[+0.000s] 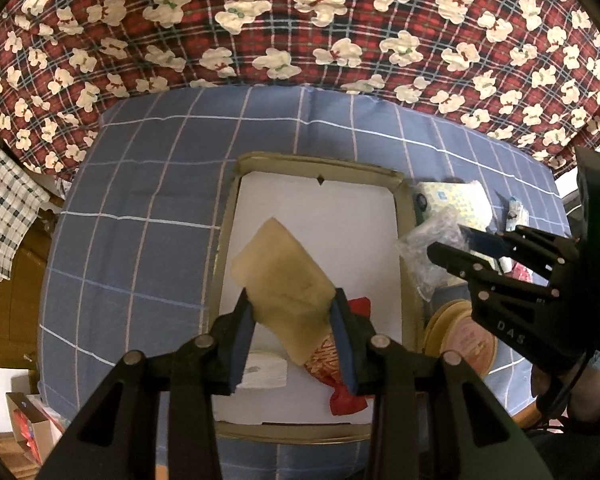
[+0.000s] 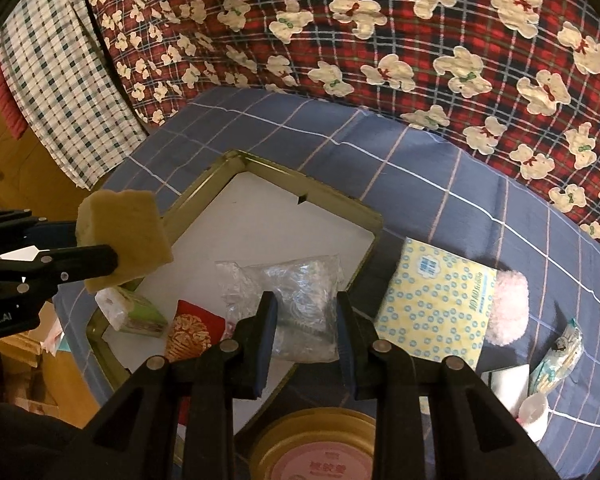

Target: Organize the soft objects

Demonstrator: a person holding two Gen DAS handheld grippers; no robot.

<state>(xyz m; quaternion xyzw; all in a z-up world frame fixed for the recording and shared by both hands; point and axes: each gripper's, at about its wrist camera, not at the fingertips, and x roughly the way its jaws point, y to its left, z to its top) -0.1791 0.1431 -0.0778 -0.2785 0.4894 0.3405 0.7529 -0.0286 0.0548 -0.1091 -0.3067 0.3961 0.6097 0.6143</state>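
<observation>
Left wrist view shows a tan sponge (image 1: 285, 280) pinched between the blue pads of the left gripper (image 1: 295, 340), whose jaws are closed on its lower part, so that it hangs above the white floor of a shallow tray (image 1: 404, 200) with a dull gold rim. Below the sponge, inside the tray, lie a red snack packet (image 1: 346, 380) and a small white tissue pack (image 1: 265, 372). In the right wrist view the same sponge (image 2: 125, 238) sits at the left edge of the picture, held up over the tray's near-left corner (image 2: 227, 160). The right gripper (image 2: 306, 340) has its jaws clamped on a crumpled clear plastic bag (image 2: 287, 292), which hangs over the tray's right side; in the left wrist view that bag (image 1: 428, 248) appears just beyond the tray's right rim, at the tip of the right gripper (image 1: 452, 248). To the right of the tray on the blue checked cloth (image 2: 420, 160) rests a yellow tissue pack with blue rings (image 2: 436, 308), a pink fluffy ball (image 2: 508, 304) touching its far edge. A round gold tin lid (image 2: 316, 448) lies near the bottom, just under the right gripper. A red plaid blanket with white bears (image 2: 380, 40) lies behind the blue cloth
</observation>
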